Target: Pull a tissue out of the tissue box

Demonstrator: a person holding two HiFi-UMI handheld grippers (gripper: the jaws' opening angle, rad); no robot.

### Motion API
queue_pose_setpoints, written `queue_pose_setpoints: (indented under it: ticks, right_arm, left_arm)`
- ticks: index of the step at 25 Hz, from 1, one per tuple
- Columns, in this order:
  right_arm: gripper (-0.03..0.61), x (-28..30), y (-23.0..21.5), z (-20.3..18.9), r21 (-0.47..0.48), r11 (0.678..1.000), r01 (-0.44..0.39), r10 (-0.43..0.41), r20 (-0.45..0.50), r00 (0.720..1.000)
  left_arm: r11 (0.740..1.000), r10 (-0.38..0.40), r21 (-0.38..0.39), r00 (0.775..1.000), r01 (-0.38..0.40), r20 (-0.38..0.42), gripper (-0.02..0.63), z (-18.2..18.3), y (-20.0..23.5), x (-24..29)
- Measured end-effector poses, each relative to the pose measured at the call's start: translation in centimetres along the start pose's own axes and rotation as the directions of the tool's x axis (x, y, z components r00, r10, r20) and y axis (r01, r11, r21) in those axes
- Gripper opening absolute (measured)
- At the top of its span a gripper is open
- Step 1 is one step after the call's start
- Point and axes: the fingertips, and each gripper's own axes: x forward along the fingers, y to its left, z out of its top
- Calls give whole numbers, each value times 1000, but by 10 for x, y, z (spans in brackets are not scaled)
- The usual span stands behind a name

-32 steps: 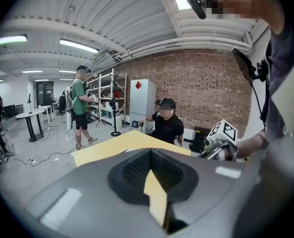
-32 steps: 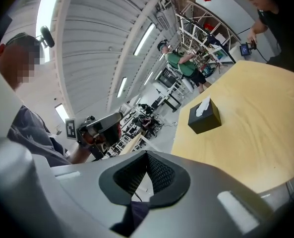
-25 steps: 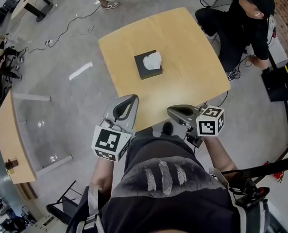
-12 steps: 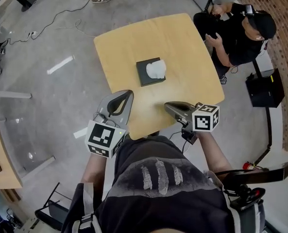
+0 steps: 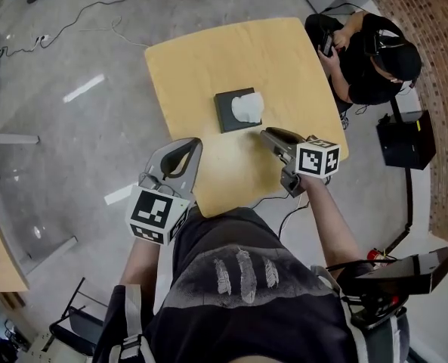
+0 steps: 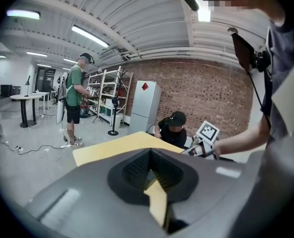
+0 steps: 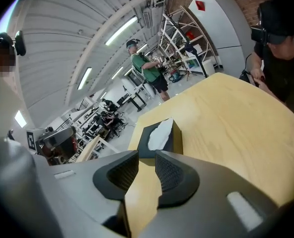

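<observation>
A black tissue box (image 5: pixel 230 113) sits mid-table on the yellow wooden table (image 5: pixel 208 59), with a white tissue (image 5: pixel 248 107) sticking out of its top. My right gripper (image 5: pixel 267 133) hovers over the table just short of the box's near right corner. Its jaws are opening, with nothing between them. In the right gripper view the right gripper (image 7: pixel 147 157) points at the box (image 7: pixel 175 139) and its tissue (image 7: pixel 159 133) straight ahead. My left gripper (image 5: pixel 192 142) hangs over the table's near edge, left of the box, shut and empty. The left gripper (image 6: pixel 150 152) view does not show the box.
A person in black (image 5: pixel 367 59) sits close to the table's far right corner, beside a black case (image 5: pixel 401 138). Cables (image 5: pixel 95 10) trail on the concrete floor at left. A person in green (image 6: pixel 77 103) stands farther off. A black stand (image 5: pixel 405 267) is behind me at right.
Both grippers moved forward toward the box, the right one farther, out over the table. The right jaws went from shut to parted.
</observation>
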Motion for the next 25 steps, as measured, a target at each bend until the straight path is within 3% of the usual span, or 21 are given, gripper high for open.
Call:
queue_pose_setpoints:
  ticks: [6,11,25]
  right_arm:
    - [123,20,-24,12,-22,998,65,-65,-1,998]
    - [126,26,-29,8,-28,998,54,-55,-19,998]
    - [49,32,-32,5,41,998,53,-54,15,998]
  left_arm:
    - [1000,12,1,1000,-12,-17,0,-5,8,-5]
    - [1000,30,-1,999,-30,-29,0,-9,2,-10]
    - [999,42,-6,998,-42,-37,0,-17,1,-18]
